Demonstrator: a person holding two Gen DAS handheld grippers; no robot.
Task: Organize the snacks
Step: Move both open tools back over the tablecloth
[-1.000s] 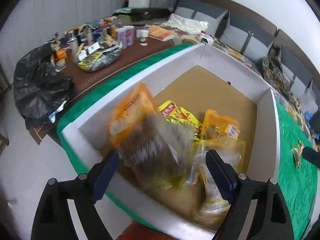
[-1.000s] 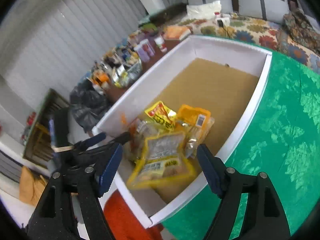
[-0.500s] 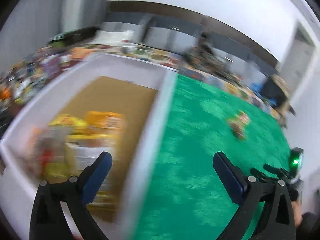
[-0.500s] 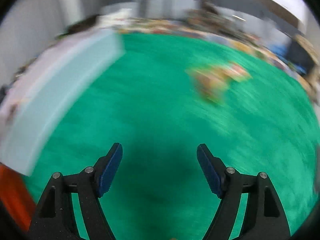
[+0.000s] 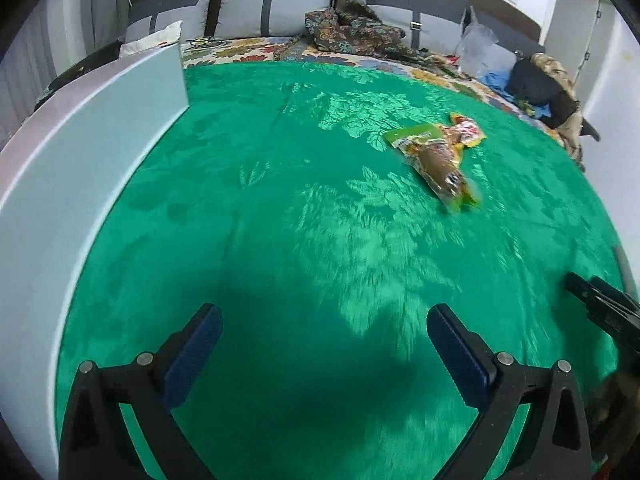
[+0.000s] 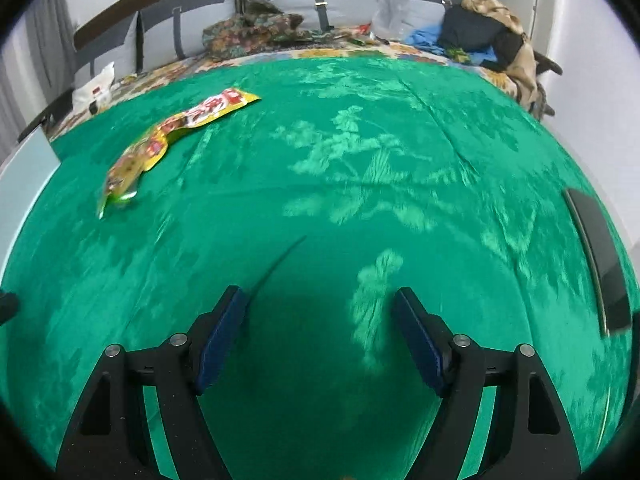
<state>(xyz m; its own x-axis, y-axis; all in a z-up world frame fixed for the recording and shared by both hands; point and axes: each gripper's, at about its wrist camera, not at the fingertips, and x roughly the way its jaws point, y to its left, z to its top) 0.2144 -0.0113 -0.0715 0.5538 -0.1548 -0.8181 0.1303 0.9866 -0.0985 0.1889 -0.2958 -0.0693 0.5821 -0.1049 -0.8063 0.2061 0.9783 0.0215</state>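
Note:
Two snack packets lie together on the green cloth (image 5: pixel 280 200): a green one with brown contents (image 5: pixel 434 160) and a yellow-red one (image 5: pixel 466 132) behind it. In the right wrist view they show at the upper left, the yellow-red packet (image 6: pixel 208 110) and the green one (image 6: pixel 124 176). My left gripper (image 5: pixel 324 348) is open and empty, well short of them. My right gripper (image 6: pixel 320 336) is open and empty over bare cloth. The white box wall (image 5: pixel 60 184) stands at the left; its inside is hidden.
A sofa with grey cushions (image 5: pixel 276 4), patterned fabric (image 5: pixel 352 28), a plastic bag (image 5: pixel 480 44) and dark clothes (image 6: pixel 476 28) lines the far side. A dark flat object (image 6: pixel 600 256) lies at the cloth's right edge. The box corner (image 6: pixel 24 176) shows at left.
Both grippers have swung right, away from the box with its snack packets, and now face the green cloth with the two loose packets. Both stay open and empty.

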